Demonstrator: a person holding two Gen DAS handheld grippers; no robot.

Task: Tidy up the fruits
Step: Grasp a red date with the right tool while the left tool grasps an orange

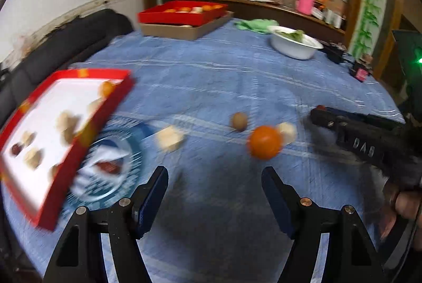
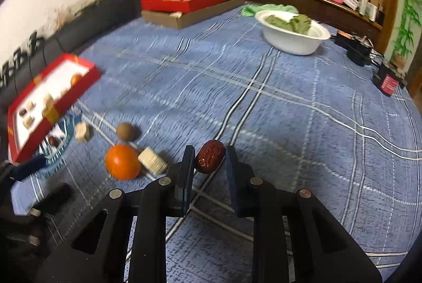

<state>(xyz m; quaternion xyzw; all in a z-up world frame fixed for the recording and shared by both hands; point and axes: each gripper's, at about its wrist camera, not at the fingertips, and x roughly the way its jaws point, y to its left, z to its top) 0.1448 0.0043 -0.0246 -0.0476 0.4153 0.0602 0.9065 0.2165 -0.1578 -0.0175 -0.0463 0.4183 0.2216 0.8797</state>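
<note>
The right gripper pinches one red date; the left gripper gapes empty above one orange, one brown nut, two pale cubes.

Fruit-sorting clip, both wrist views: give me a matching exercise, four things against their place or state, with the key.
Things:
1. red date
2. orange
3. white bowl
4. left gripper

Places or states:
A. holds green leaves, far side of the blue cloth
B. open, nothing between its fingers
C. between the right gripper fingertips
D. on the cloth beside a pale block

Pairs: 1-C, 2-D, 3-A, 4-B
</note>
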